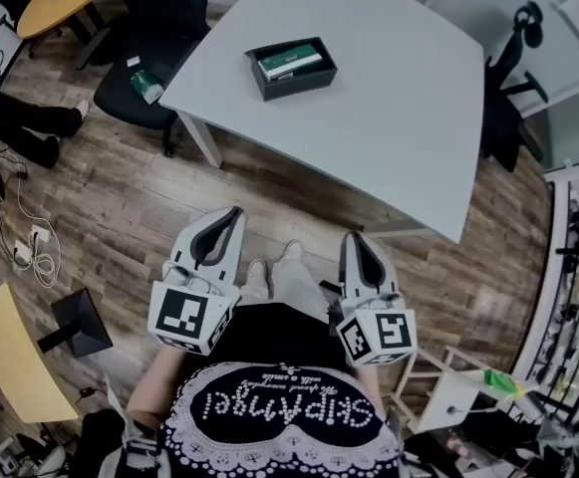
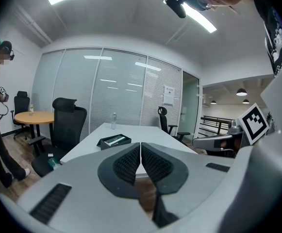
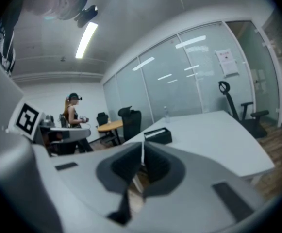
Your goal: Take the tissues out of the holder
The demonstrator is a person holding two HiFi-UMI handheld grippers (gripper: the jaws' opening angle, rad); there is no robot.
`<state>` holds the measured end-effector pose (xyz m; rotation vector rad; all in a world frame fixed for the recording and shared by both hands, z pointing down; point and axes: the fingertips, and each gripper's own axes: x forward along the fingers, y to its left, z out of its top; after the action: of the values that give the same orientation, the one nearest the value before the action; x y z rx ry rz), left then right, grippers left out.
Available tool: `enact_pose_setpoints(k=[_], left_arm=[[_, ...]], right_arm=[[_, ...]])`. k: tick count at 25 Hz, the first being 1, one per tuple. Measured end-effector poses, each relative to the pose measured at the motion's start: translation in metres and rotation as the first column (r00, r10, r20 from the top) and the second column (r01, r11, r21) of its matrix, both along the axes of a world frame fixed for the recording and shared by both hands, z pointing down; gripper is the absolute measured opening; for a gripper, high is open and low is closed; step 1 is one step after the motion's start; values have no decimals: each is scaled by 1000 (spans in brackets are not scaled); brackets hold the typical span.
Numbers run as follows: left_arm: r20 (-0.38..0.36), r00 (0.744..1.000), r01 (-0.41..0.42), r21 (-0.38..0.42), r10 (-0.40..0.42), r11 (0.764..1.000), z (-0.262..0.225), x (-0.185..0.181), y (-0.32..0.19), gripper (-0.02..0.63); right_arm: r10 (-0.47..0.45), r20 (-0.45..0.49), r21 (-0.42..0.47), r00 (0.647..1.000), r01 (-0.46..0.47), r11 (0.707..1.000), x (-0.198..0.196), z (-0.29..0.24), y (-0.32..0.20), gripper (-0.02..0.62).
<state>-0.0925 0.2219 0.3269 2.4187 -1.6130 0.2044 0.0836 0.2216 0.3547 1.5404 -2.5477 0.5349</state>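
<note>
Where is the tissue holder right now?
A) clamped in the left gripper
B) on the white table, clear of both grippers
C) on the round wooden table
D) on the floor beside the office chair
B: the black holder sits on the white table, while the left gripper and right gripper are shut and empty, over the floor short of it.

I see a smooth, matt white counter (image 1: 399, 127), a matt black holder (image 1: 299, 86) and a wood-plank floor (image 1: 120, 202). The left hand-held gripper (image 2: 141, 145) looks like matt grey plastic, its pads (image 2: 126, 163) ribbed black.
</note>
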Motion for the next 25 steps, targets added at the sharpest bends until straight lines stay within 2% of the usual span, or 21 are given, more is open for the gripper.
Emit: enact_pose_setpoints(k=[7, 13, 18, 25], left_arm=[[-11, 998, 58, 7, -58, 998, -4, 7, -46, 28], [-36, 991, 130, 43, -128, 991, -15, 10, -77, 28], [-37, 985, 169, 44, -167, 985, -12, 9, -95, 28], [-34, 981, 190, 38, -189, 981, -10, 30, -114, 28]], right_arm=[[-50, 6, -13, 999, 50, 999, 4, 1, -53, 34], [-110, 1, 22, 994, 110, 994, 6, -12, -99, 34], [-149, -1, 24, 989, 149, 989, 7, -11, -120, 35], [-162, -13, 11, 987, 162, 987, 32, -9, -140, 35]])
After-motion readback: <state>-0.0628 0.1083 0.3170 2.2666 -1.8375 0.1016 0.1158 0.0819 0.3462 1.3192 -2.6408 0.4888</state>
